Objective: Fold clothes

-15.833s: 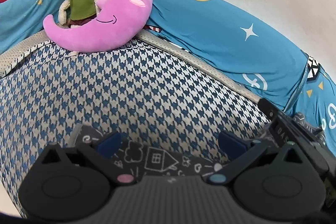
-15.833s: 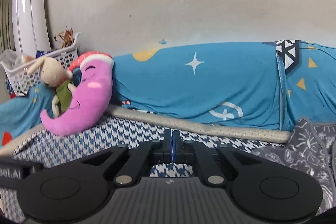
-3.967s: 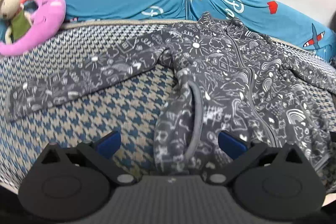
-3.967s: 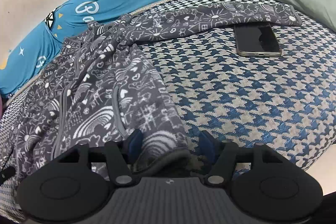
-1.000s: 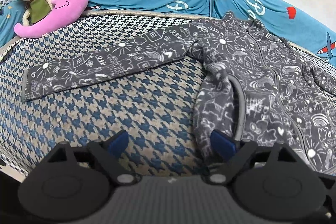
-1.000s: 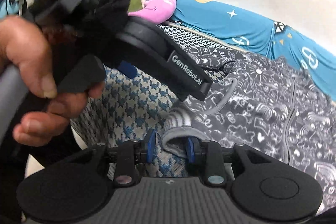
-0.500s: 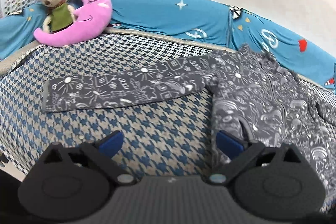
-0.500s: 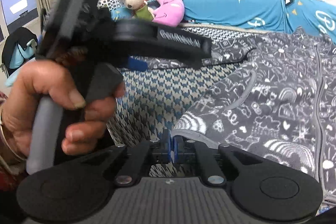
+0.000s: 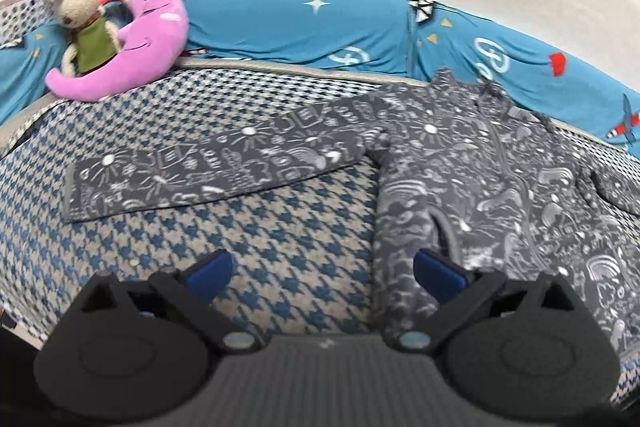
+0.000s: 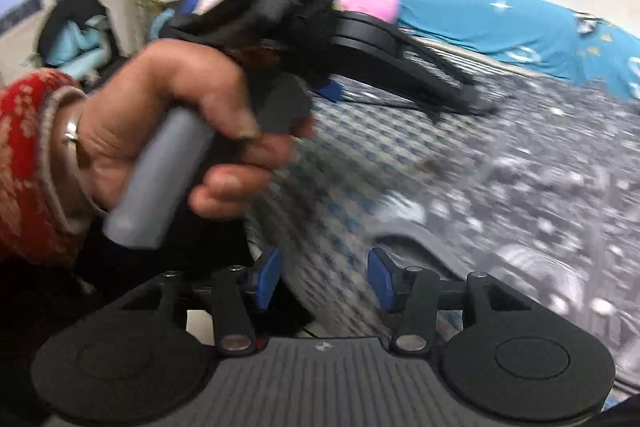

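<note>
A grey doodle-print jacket (image 9: pixel 500 195) lies face up on the houndstooth bed cover (image 9: pixel 280 227), and one sleeve (image 9: pixel 208 171) stretches flat to the left. My left gripper (image 9: pixel 323 273) is open low over the cover, its right finger at the jacket's near left edge, holding nothing. In the right wrist view, the right gripper (image 10: pixel 324 279) is open at the bed's near edge. The blurred jacket (image 10: pixel 540 187) has its hem just past the right finger. A hand (image 10: pixel 160 131) holds the left gripper's handle close in front.
A pink moon pillow (image 9: pixel 136 39) and a rabbit toy (image 9: pixel 80 23) rest at the back left by a white basket (image 9: pixel 24 11). Blue printed cushions (image 9: pixel 320 27) line the wall. A red sleeve (image 10: pixel 24 147) fills the right view's left side.
The right gripper, shut at the jacket's hem half a second ago, is now open with the hem beside it. Its view has swung left. The left gripper has drawn slightly back.
</note>
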`<action>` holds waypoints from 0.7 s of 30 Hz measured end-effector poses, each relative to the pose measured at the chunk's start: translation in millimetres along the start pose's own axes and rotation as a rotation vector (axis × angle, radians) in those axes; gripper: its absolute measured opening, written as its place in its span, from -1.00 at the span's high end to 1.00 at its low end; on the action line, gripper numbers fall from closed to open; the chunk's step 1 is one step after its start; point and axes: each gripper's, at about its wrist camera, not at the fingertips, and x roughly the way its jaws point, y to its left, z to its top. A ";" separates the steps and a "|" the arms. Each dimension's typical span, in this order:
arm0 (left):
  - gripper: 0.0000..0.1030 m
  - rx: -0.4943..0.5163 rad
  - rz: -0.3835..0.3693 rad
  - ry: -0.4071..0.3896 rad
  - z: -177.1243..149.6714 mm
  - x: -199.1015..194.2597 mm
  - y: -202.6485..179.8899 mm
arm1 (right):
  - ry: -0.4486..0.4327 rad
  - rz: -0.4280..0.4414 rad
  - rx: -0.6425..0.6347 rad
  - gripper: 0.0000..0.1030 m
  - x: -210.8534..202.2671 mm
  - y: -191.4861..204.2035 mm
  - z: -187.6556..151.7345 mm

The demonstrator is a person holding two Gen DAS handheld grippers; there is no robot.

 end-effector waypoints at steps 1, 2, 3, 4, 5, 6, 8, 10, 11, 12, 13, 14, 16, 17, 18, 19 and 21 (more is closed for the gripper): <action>-0.98 0.015 -0.009 0.000 -1.5 -0.2 -4.2 | -0.001 -0.030 0.016 0.05 -3.7 -4.1 -1.9; -0.98 0.029 -0.017 0.001 -3.0 -0.3 -8.3 | -0.005 -0.061 0.037 0.05 -7.6 -9.0 -3.6; -0.98 0.042 -0.024 0.000 -4.4 -0.4 -12.2 | -0.010 -0.087 0.059 0.05 -11.5 -13.4 -4.6; -0.98 0.055 -0.031 0.000 -5.8 -0.4 -16.0 | -0.018 -0.109 0.084 0.05 -15.1 -18.8 -5.5; -0.98 0.061 -0.043 0.000 -6.5 -0.4 -19.0 | -0.027 -0.130 0.109 0.05 -18.5 -25.0 -6.6; -0.98 0.066 -0.055 0.001 -7.1 -0.4 -22.1 | -0.036 -0.154 0.132 0.05 -22.2 -30.5 -8.0; -0.99 0.077 -0.078 0.001 -8.5 -0.4 -28.3 | -0.047 -0.202 0.167 0.05 -28.3 -39.1 -11.0; -0.99 0.088 -0.102 0.002 -9.8 -0.4 -34.5 | -0.056 -0.243 0.203 0.05 -33.0 -47.9 -11.0; -0.99 0.094 -0.114 0.002 -10.4 -0.3 -37.6 | -0.061 -0.262 0.222 0.05 -35.2 -52.4 -10.6; -0.99 0.099 -0.126 0.003 -11.1 -0.3 -40.7 | -0.069 -0.283 0.238 0.05 -38.4 -55.5 -10.7; -0.99 0.105 -0.138 0.003 -11.8 -0.3 -43.8 | -0.078 -0.304 0.254 0.05 -42.1 -58.0 -11.0; -0.98 0.110 -0.150 0.004 -12.4 -0.3 -46.9 | -0.088 -0.325 0.270 0.05 -45.9 -60.4 -11.3; -0.98 0.129 -0.168 0.000 -13.9 -0.6 -53.7 | -0.107 -0.374 0.303 0.05 -52.9 -66.6 -12.2; -0.98 0.142 -0.175 -0.004 -14.7 -0.9 -57.3 | -0.116 -0.396 0.322 0.05 -55.8 -69.9 -13.2; -0.98 0.153 -0.181 -0.005 -15.1 -0.7 -60.4 | -0.122 -0.422 0.342 0.05 -58.5 -73.5 -14.2; -0.98 0.163 -0.188 -0.005 -16.0 -0.4 -63.5 | -0.127 -0.452 0.363 0.05 -61.4 -77.5 -15.3; -0.97 0.175 -0.200 -0.004 -17.3 0.4 -68.6 | -0.137 -0.507 0.398 0.05 -66.5 -85.4 -18.0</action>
